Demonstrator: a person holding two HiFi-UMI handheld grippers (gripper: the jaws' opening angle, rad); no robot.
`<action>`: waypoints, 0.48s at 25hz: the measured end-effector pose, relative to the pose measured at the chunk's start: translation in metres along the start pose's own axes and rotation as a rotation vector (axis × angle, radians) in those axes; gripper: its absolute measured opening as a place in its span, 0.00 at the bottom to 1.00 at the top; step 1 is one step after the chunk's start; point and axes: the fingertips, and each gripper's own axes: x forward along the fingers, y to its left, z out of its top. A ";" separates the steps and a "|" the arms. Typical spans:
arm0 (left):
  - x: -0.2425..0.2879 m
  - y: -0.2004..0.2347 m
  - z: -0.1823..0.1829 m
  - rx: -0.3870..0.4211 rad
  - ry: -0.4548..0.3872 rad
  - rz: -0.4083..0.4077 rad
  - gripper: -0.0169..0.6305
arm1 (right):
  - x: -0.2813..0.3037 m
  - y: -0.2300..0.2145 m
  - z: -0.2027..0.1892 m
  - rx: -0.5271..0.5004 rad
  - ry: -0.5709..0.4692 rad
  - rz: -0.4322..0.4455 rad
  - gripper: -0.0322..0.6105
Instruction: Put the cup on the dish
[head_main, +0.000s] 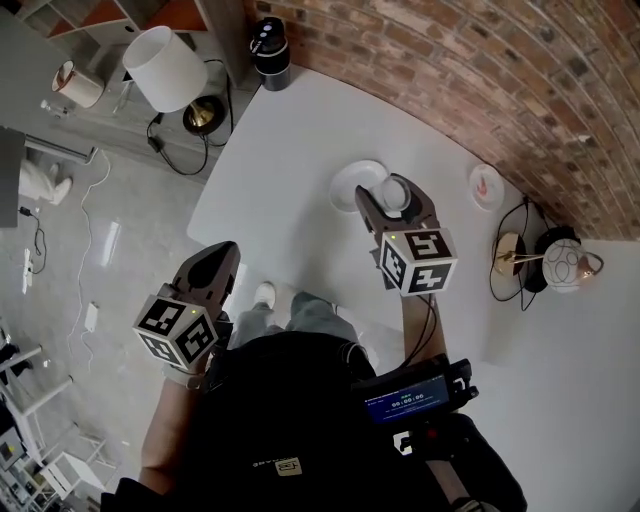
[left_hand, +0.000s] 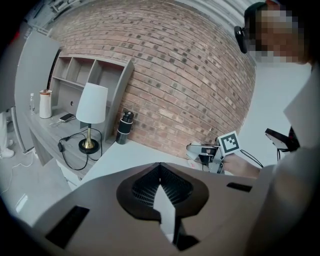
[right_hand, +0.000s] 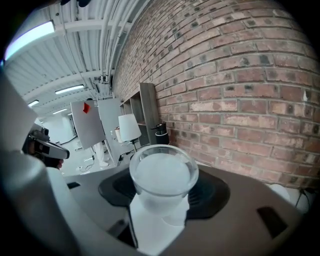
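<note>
A clear glass cup (head_main: 392, 193) sits between the jaws of my right gripper (head_main: 396, 205), which is shut on it. In the right gripper view the cup (right_hand: 164, 175) stands upright with its rim toward the camera. The white dish (head_main: 350, 180) lies on the white table (head_main: 280, 200), just left of and partly under the held cup. I cannot tell whether the cup touches it. My left gripper (head_main: 215, 262) hangs off the table's near left edge, above the floor. Its jaws (left_hand: 160, 167) meet at the tips and hold nothing.
A small pinkish saucer (head_main: 486, 186) lies by the brick wall. A black bottle (head_main: 270, 52) stands at the table's far corner. A white-shaded lamp (head_main: 168, 70) is on the sideboard at left. A round ornament with cables (head_main: 562, 265) sits at right.
</note>
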 end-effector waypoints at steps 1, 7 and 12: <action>0.000 0.001 0.000 -0.003 -0.002 0.011 0.03 | 0.005 -0.001 -0.001 -0.002 0.004 0.008 0.47; 0.004 -0.004 0.000 -0.010 -0.014 0.061 0.03 | 0.027 -0.014 -0.013 -0.022 0.028 0.039 0.47; 0.007 -0.006 -0.002 -0.008 -0.009 0.088 0.03 | 0.045 -0.026 -0.024 -0.067 0.039 0.035 0.47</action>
